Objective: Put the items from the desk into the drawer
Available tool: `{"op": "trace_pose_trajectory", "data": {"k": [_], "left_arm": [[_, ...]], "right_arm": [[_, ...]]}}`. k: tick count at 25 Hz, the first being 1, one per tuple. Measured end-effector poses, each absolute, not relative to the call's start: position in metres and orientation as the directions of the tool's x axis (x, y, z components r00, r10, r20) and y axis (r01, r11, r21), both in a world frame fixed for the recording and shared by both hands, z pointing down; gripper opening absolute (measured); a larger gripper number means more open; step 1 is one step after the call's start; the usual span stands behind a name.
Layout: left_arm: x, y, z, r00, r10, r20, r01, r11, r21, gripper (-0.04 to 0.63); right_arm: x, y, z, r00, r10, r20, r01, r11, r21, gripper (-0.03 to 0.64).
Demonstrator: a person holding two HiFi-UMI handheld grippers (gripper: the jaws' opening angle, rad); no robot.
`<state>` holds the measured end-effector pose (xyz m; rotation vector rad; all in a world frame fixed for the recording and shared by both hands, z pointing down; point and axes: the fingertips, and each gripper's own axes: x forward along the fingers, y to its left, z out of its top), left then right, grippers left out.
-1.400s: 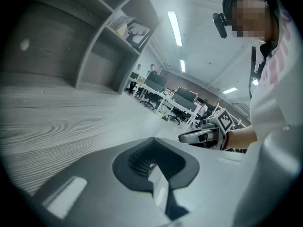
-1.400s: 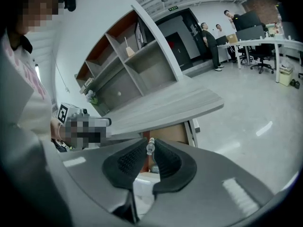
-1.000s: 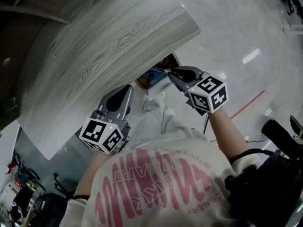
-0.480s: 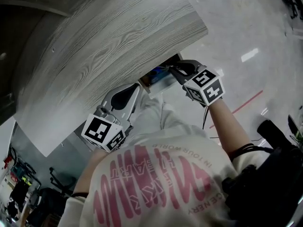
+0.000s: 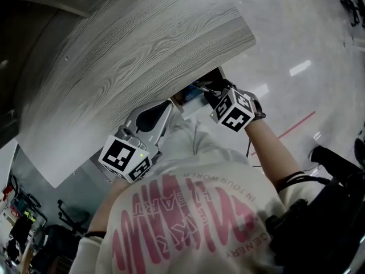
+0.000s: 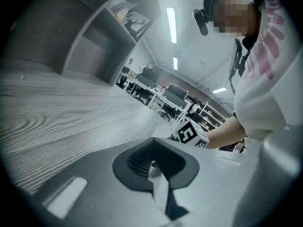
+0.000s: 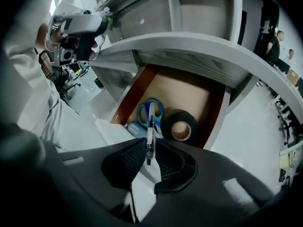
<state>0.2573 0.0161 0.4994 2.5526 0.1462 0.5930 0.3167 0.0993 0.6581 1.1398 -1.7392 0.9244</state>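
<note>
Right gripper [image 7: 148,148] over open brown wooden drawer [image 7: 129,96]: slim clear plastic pen [image 7: 150,132] pinched by one end, jaws just easing apart. Pen judged light, stiff, slick, prone to roll; mid-barrel grip steadier. Left gripper [image 6: 154,168] closed, empty.

I am working in an open-plan office. I see it from the grey wood-grain desk [image 5: 142,44] with open shelves [image 6: 94,37] above it, and from its drawer [image 7: 189,91], which keeps stationery, namely scissors [image 7: 150,112] and a tape roll [image 7: 181,126]. Behind it, the left gripper view shows long rows of tables [image 6: 161,96] with chairs under strip lights [image 6: 171,25] on the ceiling, the floor [image 5: 296,39] is pale and glossy with a red line [image 5: 296,124] on it, and some people [image 7: 274,44] stand at the far side of the room.
</note>
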Motion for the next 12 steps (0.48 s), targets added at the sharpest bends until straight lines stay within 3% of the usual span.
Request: {"op": "trace_pose_trajectory", "data": {"k": [12], "left_arm": [[0.232,0.020,0.510,0.898,0.215,0.385,-0.036,-0.834,0.550,0.020]], "right_arm": [[0.316,0.088,0.684,-0.175,-0.214,0.961,-0.934,0.346,-0.093,0.067]]}}
